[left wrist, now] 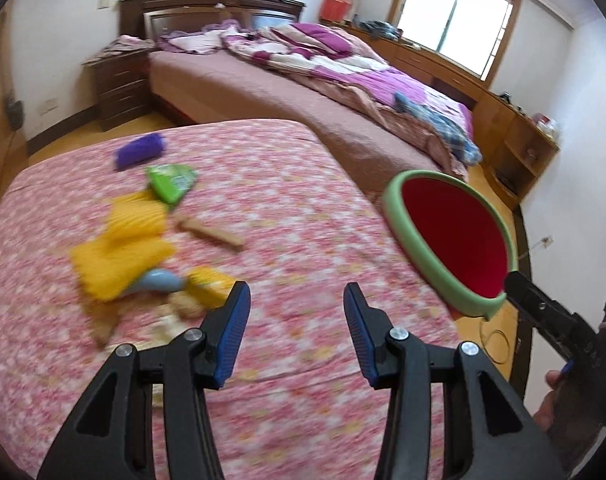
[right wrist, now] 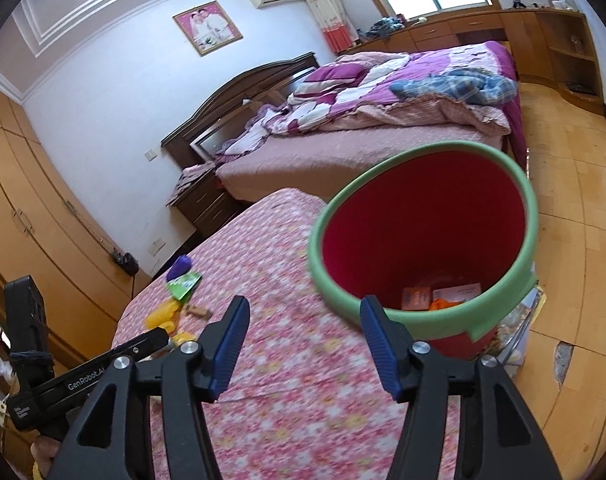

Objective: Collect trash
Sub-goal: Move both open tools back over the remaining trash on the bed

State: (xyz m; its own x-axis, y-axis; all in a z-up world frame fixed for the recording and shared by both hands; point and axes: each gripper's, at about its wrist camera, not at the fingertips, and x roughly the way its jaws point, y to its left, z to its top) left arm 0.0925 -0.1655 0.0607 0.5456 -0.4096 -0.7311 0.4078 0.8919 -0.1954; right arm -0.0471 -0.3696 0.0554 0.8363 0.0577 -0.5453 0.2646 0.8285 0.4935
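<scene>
A red bin with a green rim [left wrist: 455, 240] [right wrist: 423, 240] stands off the right edge of a table with a pink floral cloth [left wrist: 287, 208] [right wrist: 287, 280]. Inside it lie an orange packet [right wrist: 417, 298] and a pink card [right wrist: 457, 292]. On the cloth lie a purple wrapper [left wrist: 139, 151], a green packet [left wrist: 171, 182], yellow wrappers [left wrist: 119, 248], a tan stick [left wrist: 211, 234] and a pale blue piece [left wrist: 159, 280]. My left gripper [left wrist: 297, 300] is open and empty above the cloth, right of the trash. My right gripper [right wrist: 305, 316] is open and empty, near the bin's rim.
A large bed with a purple quilt [left wrist: 343, 64] [right wrist: 383, 92] stands behind the table. A dark nightstand [left wrist: 123, 84] is at its left. Wooden cabinets [left wrist: 515, 136] line the wall under the window. Wardrobe doors [right wrist: 31, 216] stand left. Wood floor [right wrist: 575, 220] lies right of the bin.
</scene>
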